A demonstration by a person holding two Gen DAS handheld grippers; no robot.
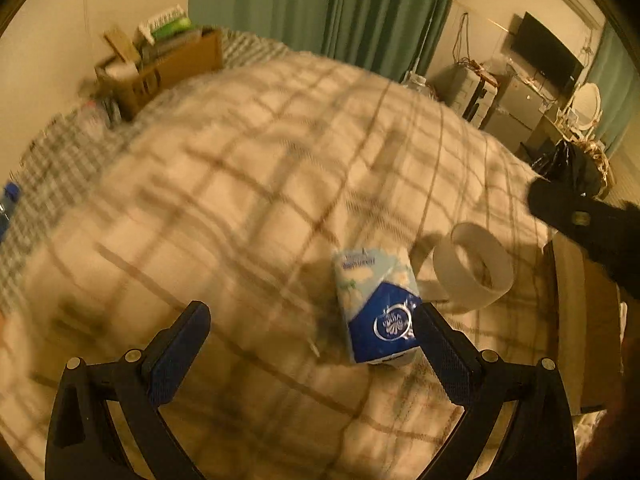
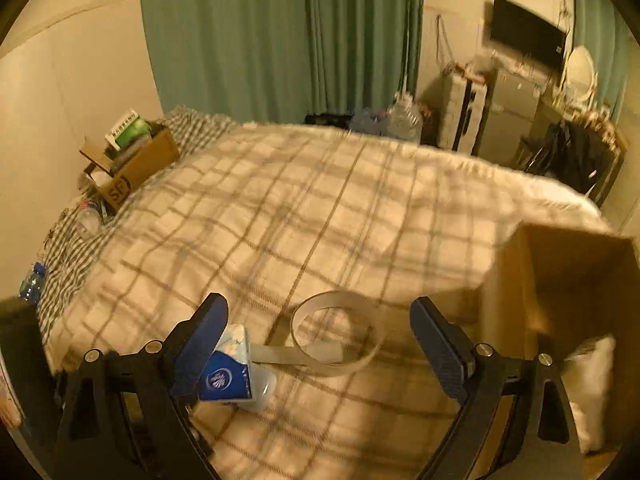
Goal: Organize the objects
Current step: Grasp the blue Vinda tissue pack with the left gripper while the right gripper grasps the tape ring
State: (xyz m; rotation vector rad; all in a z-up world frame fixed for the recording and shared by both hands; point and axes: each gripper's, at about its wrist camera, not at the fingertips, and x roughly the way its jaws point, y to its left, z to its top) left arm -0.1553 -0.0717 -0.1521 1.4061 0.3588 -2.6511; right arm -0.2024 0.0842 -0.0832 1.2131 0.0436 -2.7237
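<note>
A blue and white tissue pack (image 1: 376, 306) lies on the plaid blanket (image 1: 248, 184), just inside my left gripper's right finger. My left gripper (image 1: 312, 344) is open and empty above the bed. A white tape ring (image 1: 474, 266) with a loose tail lies to the right of the pack. In the right wrist view the tape ring (image 2: 338, 332) lies between the fingers of my open right gripper (image 2: 320, 336), and the tissue pack (image 2: 232, 368) sits beside its left finger. An open cardboard box (image 2: 560, 300) stands at the right with a white item inside.
A brown cardboard box (image 2: 132, 168) full of items stands at the far left of the bed by the wall. A water bottle (image 2: 32, 280) lies at the left edge. Green curtains (image 2: 280, 40), cabinets and a television (image 2: 528, 36) are beyond the bed.
</note>
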